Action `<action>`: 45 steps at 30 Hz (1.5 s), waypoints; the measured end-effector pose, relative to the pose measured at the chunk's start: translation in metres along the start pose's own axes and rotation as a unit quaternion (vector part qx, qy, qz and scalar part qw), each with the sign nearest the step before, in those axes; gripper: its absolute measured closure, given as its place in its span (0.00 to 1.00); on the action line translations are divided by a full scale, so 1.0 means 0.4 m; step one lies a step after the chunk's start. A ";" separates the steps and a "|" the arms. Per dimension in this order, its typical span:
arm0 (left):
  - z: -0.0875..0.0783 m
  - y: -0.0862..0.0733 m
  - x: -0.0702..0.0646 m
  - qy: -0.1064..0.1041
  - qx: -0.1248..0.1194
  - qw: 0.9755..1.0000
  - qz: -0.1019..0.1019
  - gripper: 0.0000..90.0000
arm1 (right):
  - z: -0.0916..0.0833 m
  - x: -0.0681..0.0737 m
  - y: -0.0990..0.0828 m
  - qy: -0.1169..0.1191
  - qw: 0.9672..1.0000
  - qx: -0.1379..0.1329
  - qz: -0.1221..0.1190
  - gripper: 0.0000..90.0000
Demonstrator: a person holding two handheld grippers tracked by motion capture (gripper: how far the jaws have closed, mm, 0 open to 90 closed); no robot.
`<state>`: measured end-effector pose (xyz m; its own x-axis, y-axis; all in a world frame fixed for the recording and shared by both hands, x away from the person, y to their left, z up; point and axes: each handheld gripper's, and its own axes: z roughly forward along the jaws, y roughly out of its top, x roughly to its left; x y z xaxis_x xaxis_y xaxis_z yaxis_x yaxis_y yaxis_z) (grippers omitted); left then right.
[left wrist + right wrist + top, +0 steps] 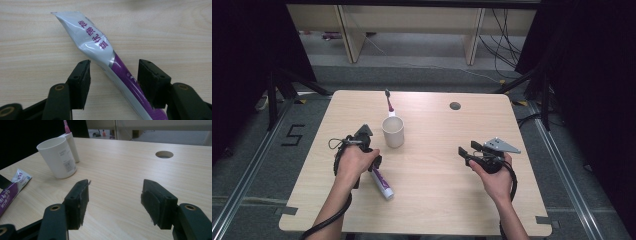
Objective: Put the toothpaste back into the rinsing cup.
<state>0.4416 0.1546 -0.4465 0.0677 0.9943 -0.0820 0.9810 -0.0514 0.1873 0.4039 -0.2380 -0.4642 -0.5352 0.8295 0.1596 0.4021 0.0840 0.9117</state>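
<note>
A white and purple toothpaste tube [382, 184] [100, 47] lies flat on the wooden table [437, 200], its crimped end pointing away in the left gripper view. My left gripper [371, 163] [113, 72] points down over it with the tube between its jaws. The left pad [81, 82] stands apart from the tube and the right pad [151, 82] sits close beside it. A white cup [393, 131] [58, 160] stands upright mid-table, with a pink toothbrush [389, 102] [67, 126] upright just behind it. My right gripper [467, 148] [115, 192] hovers open at the right, holding nothing.
A round cable hole [455, 106] [164, 154] sits in the table's far right part. Bare tabletop lies between the two grippers. Beyond the table's far edge are wooden furniture legs and cables on the floor.
</note>
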 end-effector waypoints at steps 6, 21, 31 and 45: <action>0.026 0.000 -0.007 -0.001 0.016 1.000 0.002 0.48 | 0.001 0.003 -0.001 -0.004 1.000 0.001 0.018 0.44; 0.057 -0.006 -0.013 0.007 0.030 0.999 0.030 0.52 | 0.003 -0.003 -0.003 -0.003 1.000 0.005 -0.005 0.44; 0.074 -0.014 -0.010 0.020 0.042 0.997 0.058 0.63 | 0.004 -0.001 -0.004 -0.003 1.000 0.011 -0.002 0.44; 0.080 -0.018 -0.009 0.015 0.032 0.996 0.081 0.71 | 0.009 0.000 -0.007 0.004 1.000 0.006 0.001 0.44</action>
<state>0.4402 0.1486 -0.4790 0.2224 0.9746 -0.0256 0.9671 -0.2172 0.1323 0.4055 -0.2362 -0.4681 -0.5400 0.8254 0.1644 0.4122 0.0891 0.9067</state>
